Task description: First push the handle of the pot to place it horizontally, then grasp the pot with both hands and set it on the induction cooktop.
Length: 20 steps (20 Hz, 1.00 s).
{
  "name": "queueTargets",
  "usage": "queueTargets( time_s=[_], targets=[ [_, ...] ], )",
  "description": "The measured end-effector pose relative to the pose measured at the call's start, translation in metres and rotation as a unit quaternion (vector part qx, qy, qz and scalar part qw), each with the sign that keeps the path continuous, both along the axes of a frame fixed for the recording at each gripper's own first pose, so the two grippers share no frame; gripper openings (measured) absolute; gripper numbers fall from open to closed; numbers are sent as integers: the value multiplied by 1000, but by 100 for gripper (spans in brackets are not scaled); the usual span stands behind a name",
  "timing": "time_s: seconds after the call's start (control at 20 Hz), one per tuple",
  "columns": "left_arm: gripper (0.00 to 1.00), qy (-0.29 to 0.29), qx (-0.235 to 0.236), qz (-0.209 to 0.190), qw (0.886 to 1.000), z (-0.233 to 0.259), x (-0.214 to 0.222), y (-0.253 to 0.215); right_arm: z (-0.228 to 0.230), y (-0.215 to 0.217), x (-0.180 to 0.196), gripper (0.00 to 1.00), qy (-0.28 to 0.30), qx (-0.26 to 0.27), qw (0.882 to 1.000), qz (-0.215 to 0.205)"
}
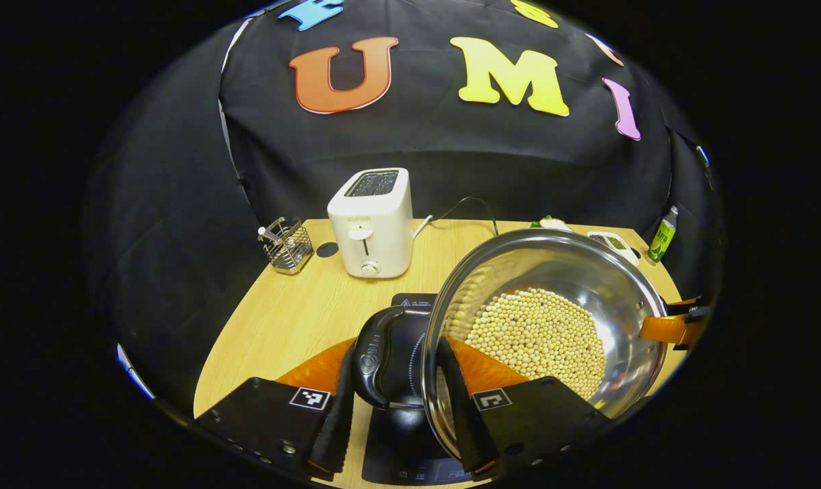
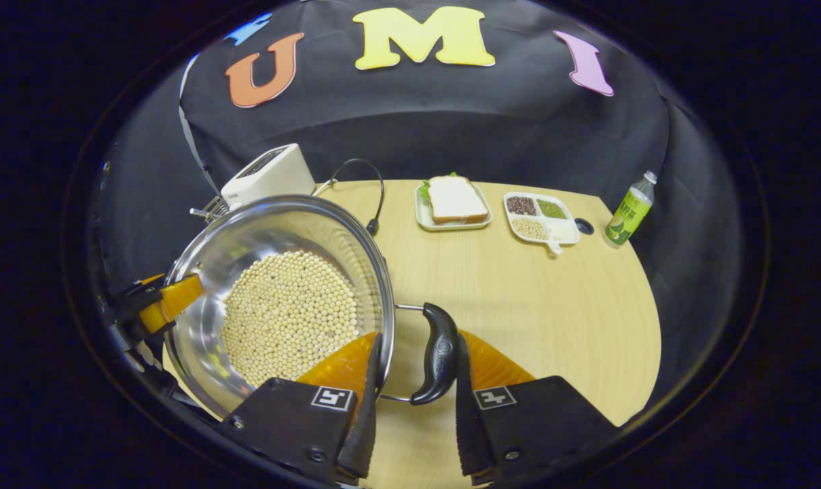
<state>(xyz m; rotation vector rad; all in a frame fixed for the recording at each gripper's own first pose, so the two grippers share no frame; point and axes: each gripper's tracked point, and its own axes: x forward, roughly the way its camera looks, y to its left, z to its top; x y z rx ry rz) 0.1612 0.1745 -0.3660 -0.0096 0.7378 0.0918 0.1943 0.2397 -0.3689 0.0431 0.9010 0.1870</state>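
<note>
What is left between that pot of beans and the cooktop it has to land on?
Nothing visible. The pot hangs over the induction cooktop, gripped by its side handles: the left gripper spans one handle, the right gripper the other. The toaster stands farther back.

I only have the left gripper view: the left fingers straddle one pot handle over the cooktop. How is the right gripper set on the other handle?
Observer: The right gripper has the pot's other handle between its fingers. One finger is inside the rim and one is outside the handle.
Operator: What's under that side?
Observer: Bare wooden table lies under that handle.
Operator: Anything behind it?
Observer: A plate with a slice of bread sits at the back edge, apart from the pot.
</note>
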Motion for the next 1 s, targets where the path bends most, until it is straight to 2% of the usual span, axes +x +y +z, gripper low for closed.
queueTargets(
  time_s=[0.35,0.55,0.7,0.75,0.8,0.85,0.9,0.95,1.0],
  targets=[
    [61,22,4,8,1000,-30,1,17,-31,26,4,48,26,-1,1000,-2],
    [61,28,-5,4,1000,-41,1,21,-29,30,7,48,21,-13,1000,-5],
    [65,17,-29,-4,999,-44,3,22,-27,31,6,53,10,-20,1000,-7],
    [65,20,-27,-11,999,-46,0,22,-27,31,6,58,5,-13,1000,-6],
    [68,13,-18,-12,1000,-43,1,25,-29,30,5,59,3,-8,1000,-2],
    [69,-5,-3,-13,1000,-36,4,30,-31,30,2,68,4,-1,1000,6],
    [75,-23,23,-8,999,-26,7,41,-32,27,0,73,2,5,1000,7],
    [92,-35,29,-11,999,-20,7,43,-29,26,0,85,-4,22,1000,8],
    [98,-44,35,-7,998,-14,4,42,-26,25,0,87,-13,34,999,7]
  ],
)
